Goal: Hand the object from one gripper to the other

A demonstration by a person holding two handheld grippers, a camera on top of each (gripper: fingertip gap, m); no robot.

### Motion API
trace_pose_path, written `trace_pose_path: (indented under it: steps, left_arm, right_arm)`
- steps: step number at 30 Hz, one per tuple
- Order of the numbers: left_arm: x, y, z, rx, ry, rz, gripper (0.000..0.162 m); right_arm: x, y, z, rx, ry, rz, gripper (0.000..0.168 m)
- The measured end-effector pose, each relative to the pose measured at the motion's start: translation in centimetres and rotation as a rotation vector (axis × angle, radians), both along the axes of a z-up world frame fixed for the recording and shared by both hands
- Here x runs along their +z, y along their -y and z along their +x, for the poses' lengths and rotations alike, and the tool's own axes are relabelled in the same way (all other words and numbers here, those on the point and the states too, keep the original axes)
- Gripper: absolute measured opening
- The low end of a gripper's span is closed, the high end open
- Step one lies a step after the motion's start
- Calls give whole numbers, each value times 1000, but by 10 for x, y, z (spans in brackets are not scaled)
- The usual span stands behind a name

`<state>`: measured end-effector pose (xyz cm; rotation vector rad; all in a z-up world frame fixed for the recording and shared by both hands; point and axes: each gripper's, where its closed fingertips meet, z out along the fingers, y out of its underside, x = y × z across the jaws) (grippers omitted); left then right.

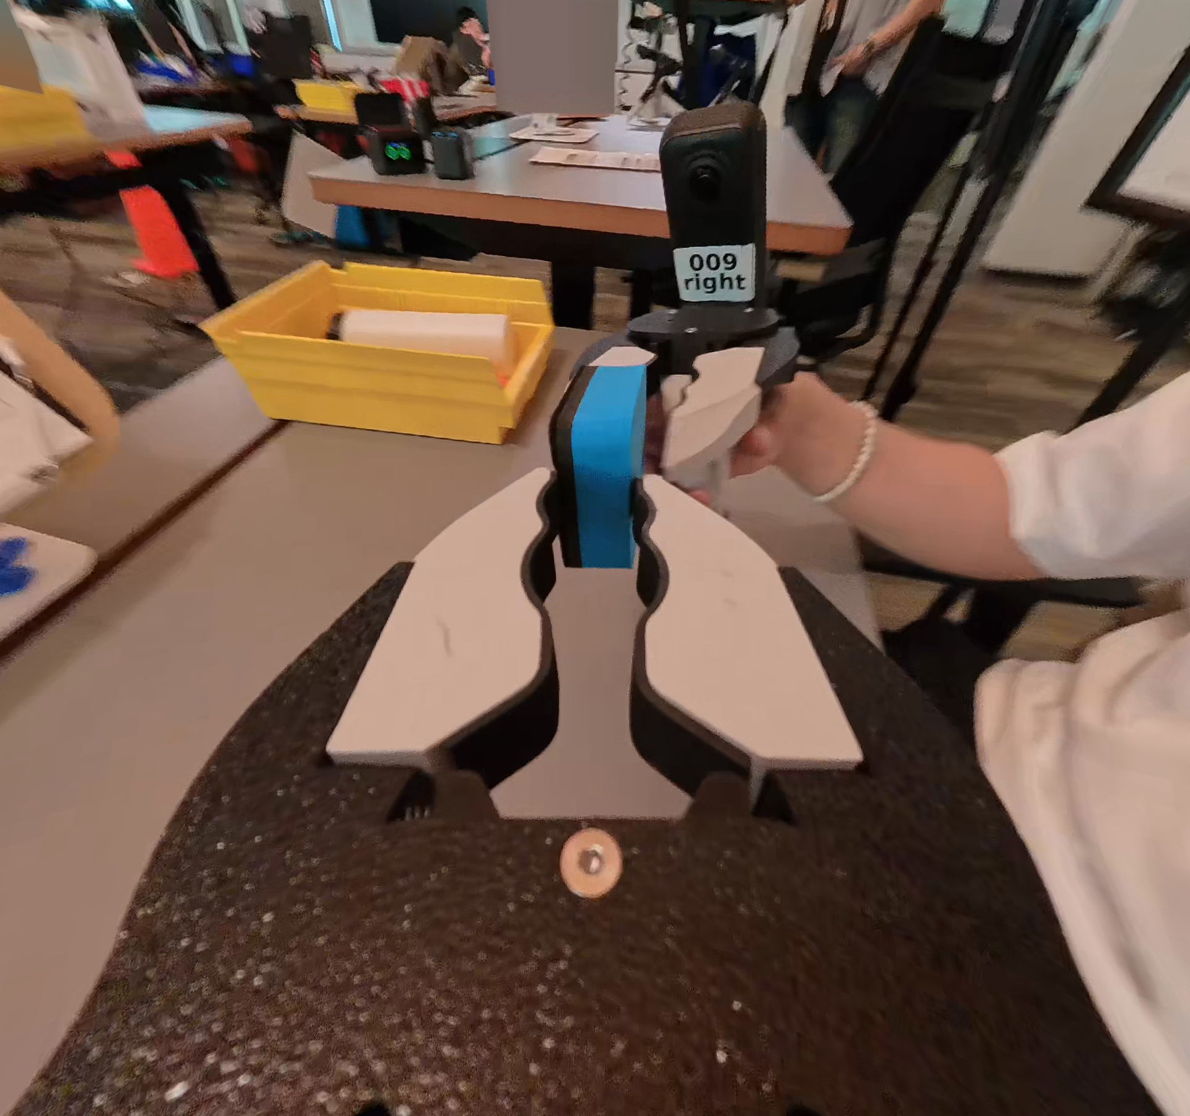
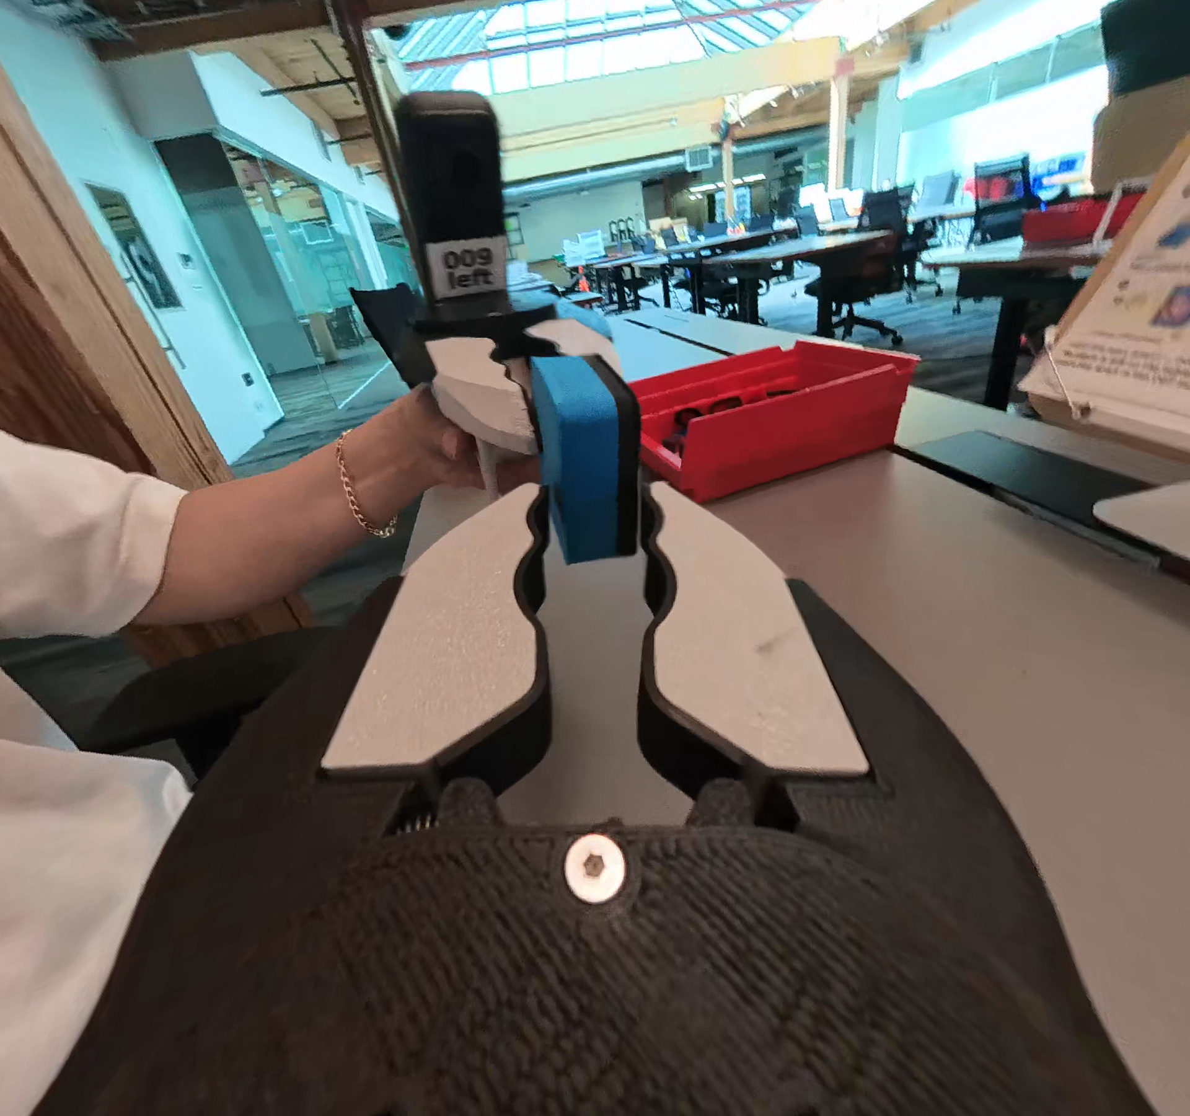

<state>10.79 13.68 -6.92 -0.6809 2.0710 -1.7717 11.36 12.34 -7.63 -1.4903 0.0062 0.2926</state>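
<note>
I see a slab-shaped block of blue foam with a black foam layer along one side, standing upright and clear of the grey tabletop, caught between both sets of fingertips at once. Each gripper's black camera carries a small white sticker (I leave its writing unread). My left gripper has its jaws narrowed onto the block's lower end, touching both faces, while my right gripper looks closed on it too, though there I cannot tell whether the right-hand fingertip quite touches the black layer.
</note>
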Motion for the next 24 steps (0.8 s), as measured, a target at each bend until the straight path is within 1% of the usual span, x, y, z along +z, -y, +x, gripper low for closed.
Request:
trace_pose_path:
  steps: [1,2,3,4,6,8,11,12,13,16,19,22,24]
  left_arm:
    - [1,-2,1,23,52,32,20]
    - [4,-4,1,39,103,55,20]
    - [6,-6,1,50,154,79,20]
    - [8,-7,0,57,212,114,20]
    - [9,-8,-1,68,321,206,20]
    - [6,-3,-4,37,388,287,20]
    - [-1,6,-10,-21,418,318,20]
    - [-2,7,-10,-27,425,317,20]
    - [-2,7,-10,-28,428,309,20]
    - [-4,7,-8,-29,428,309,20]
    - [-9,6,-4,-13,437,358,21]
    - [-12,3,-2,0,436,391,21]
    - [-14,0,-1,10,398,387,21]
  right_arm:
    - [-3,0,2,4,-53,-20,45]
    - [-7,-1,2,32,-137,-58,67]
    - [-12,0,0,78,-234,-104,83]
    - [-14,1,-1,124,-329,-123,91]
    - [-5,4,2,186,-498,-50,88]
    - [1,5,0,272,-629,-13,76]
    - [1,4,-14,387,-685,-37,73]
    - [5,5,-16,413,-709,-19,62]
    - [6,4,-13,409,-740,-11,58]
    - [5,5,-10,411,-777,-9,55]
    - [0,2,-5,381,-797,-22,55]
    - [-3,0,-3,366,-782,-28,54]
    - [-4,-2,-2,344,-728,-24,53]
